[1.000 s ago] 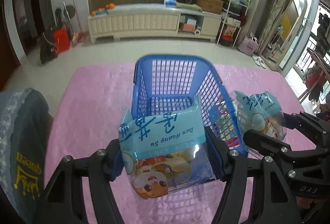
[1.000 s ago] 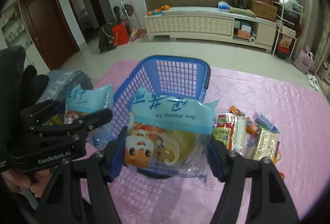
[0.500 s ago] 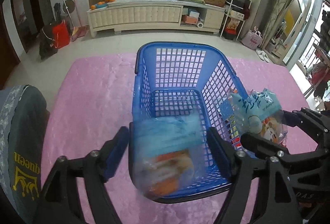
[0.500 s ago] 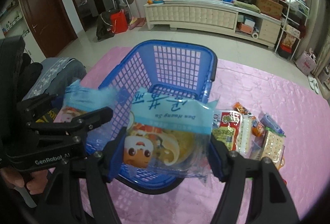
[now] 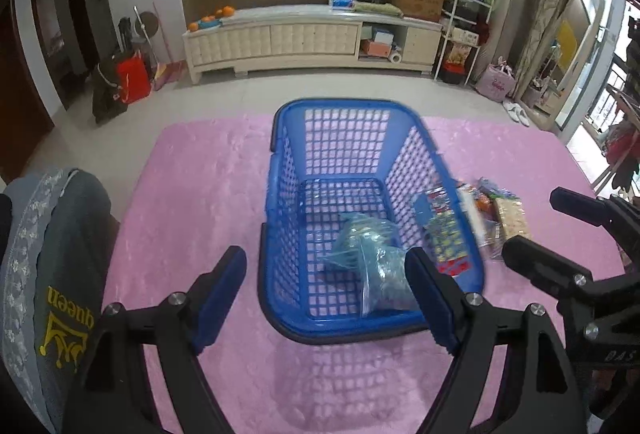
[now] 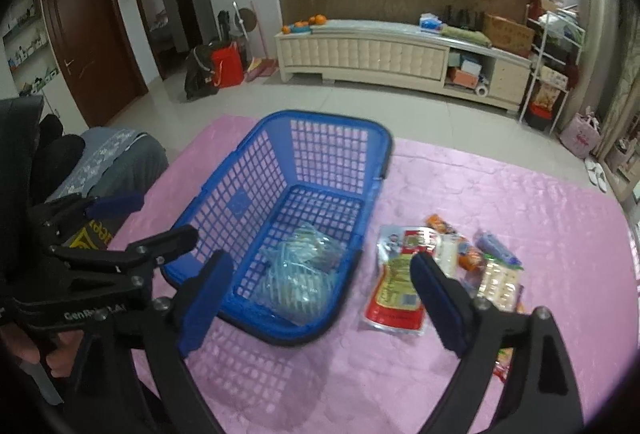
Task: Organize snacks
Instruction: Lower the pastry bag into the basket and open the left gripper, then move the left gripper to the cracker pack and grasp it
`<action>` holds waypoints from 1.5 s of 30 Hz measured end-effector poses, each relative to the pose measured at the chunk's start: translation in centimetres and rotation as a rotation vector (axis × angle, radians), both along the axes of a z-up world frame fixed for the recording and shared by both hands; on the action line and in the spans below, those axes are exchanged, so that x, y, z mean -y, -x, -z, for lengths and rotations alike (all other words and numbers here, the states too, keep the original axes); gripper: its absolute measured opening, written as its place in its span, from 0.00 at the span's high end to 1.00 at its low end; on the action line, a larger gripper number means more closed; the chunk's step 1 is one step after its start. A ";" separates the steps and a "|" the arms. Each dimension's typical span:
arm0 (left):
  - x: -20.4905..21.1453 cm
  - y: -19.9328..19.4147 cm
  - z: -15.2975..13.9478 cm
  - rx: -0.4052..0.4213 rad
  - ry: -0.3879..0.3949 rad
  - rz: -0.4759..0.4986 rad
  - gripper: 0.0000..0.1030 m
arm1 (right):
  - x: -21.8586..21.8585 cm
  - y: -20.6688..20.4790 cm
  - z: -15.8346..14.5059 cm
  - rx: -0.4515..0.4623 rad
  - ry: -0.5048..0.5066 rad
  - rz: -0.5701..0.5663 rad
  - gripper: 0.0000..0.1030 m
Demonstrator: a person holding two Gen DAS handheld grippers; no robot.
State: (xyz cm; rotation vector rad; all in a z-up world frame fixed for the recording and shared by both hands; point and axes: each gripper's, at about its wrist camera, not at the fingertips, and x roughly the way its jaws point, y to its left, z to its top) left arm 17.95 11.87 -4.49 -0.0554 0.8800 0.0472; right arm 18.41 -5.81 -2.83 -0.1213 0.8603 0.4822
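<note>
From the left wrist view, the left gripper (image 5: 326,288) hangs over the near end of the blue basket (image 5: 280,202), its jaws spread wide and holding nothing. Down in the basket, pale blue snack bags (image 5: 374,258) lie heaped against the near right corner. Past the basket's right wall, loose snack packets (image 5: 500,218) sit on the pink cloth (image 5: 192,194), with the right gripper (image 5: 544,226) beside them, empty as well. Over to the right wrist view: the right gripper (image 6: 322,294) has its jaws opening at this moment, nothing between the pads, one finger before the basket (image 6: 256,162), the other over a red and yellow packet (image 6: 396,294). The blue bags (image 6: 300,270) rest on the basket floor. The left gripper (image 6: 138,220) shows at left, agape.
</note>
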 end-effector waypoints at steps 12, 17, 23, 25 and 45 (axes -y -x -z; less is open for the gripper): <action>8.9 0.5 -2.5 0.049 -0.011 0.104 0.23 | 8.7 2.0 -2.7 0.050 -0.004 0.109 0.10; 12.7 0.0 -1.8 0.057 0.004 0.152 0.20 | 12.8 1.8 -2.0 0.033 -0.003 0.163 0.10; 16.2 -1.7 0.1 0.019 0.038 0.179 0.20 | 17.0 1.3 0.0 0.000 0.010 0.225 0.10; 17.2 -2.3 0.8 -0.002 0.038 0.190 0.20 | 18.1 1.0 0.5 -0.008 0.012 0.243 0.10; 23.9 -10.2 10.1 -0.224 0.056 0.287 0.20 | 24.7 -3.4 8.5 -0.149 0.065 0.340 0.10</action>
